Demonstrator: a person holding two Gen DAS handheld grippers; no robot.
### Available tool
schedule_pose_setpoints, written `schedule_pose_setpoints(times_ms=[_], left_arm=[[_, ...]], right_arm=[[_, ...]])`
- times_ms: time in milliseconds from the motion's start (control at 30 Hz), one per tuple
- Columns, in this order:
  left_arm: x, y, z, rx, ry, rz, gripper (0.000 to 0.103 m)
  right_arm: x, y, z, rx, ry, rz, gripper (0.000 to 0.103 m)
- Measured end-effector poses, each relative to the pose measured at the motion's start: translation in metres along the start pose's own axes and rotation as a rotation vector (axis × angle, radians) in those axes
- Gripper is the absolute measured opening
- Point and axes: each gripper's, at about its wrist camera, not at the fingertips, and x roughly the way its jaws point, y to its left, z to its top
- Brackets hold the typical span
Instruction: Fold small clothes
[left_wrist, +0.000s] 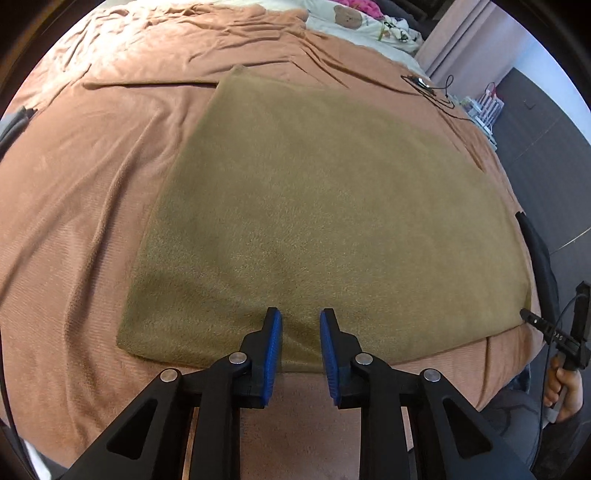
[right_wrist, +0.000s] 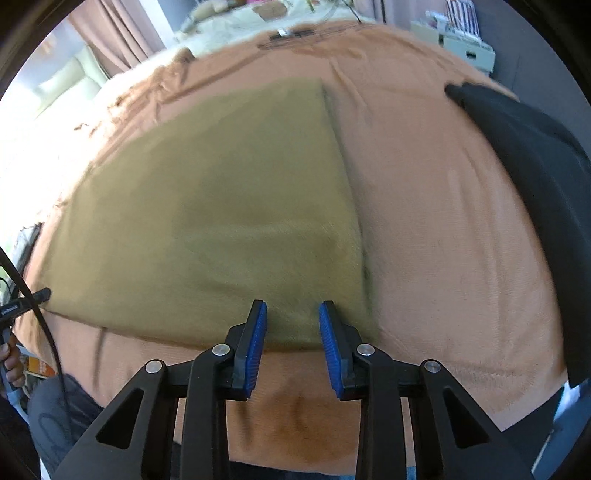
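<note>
Two grippers over one olive cloth.

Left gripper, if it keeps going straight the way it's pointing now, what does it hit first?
Most likely the near edge of the olive cloth: the left gripper sits open right over that hem, though depth is hard to judge.

Rust bedspread, black garment

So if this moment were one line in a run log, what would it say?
stage: fold start | olive cloth: flat on orange bedspread | left tongs: open over near edge | right tongs: open near right corner
</note>
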Motion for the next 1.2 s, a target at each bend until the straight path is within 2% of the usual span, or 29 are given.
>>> schedule_pose_setpoints(times_ms=[100, 167, 367, 667, 867, 1033, 1100, 1200], left_arm=[[-0.005, -0.006, 0.002, 0.002, -0.006, 0.004, 0.024], [-0.01, -0.012, 0.002, 0.01, -0.016, -0.021, 0.024], [-0.006, -0.035, 0.003, 0.04, -0.016, -0.091, 0.024], [0.011, -0.06, -0.005, 0.048, 0.012, -0.155, 0.024], [0.029, -0.065, -0.01, 0.037, 0.043, -0.178, 0.023], [0.024, -0.056, -0.01, -0.007, 0.051, -0.213, 0.023], [0.019, -0.054, -0.012, -0.004, 0.049, -0.212, 0.024], [0.008, -0.046, -0.015, -0.016, 0.039, -0.211, 0.024]], right_arm=[[-0.008, 0.008, 0.004, -0.003, 0.006, -0.018, 0.026], [-0.017, 0.021, 0.009, -0.017, -0.008, 0.027, 0.026], [-0.024, 0.069, 0.019, -0.099, -0.007, 0.092, 0.026], [0.006, 0.124, 0.03, -0.192, 0.09, 0.142, 0.025], [0.031, 0.136, 0.04, -0.181, 0.116, 0.21, 0.026], [0.047, 0.154, 0.04, -0.186, 0.114, 0.246, 0.025], [0.056, 0.158, 0.039, -0.191, 0.115, 0.256, 0.016], [0.07, 0.162, 0.035, -0.202, 0.132, 0.252, 0.01]])
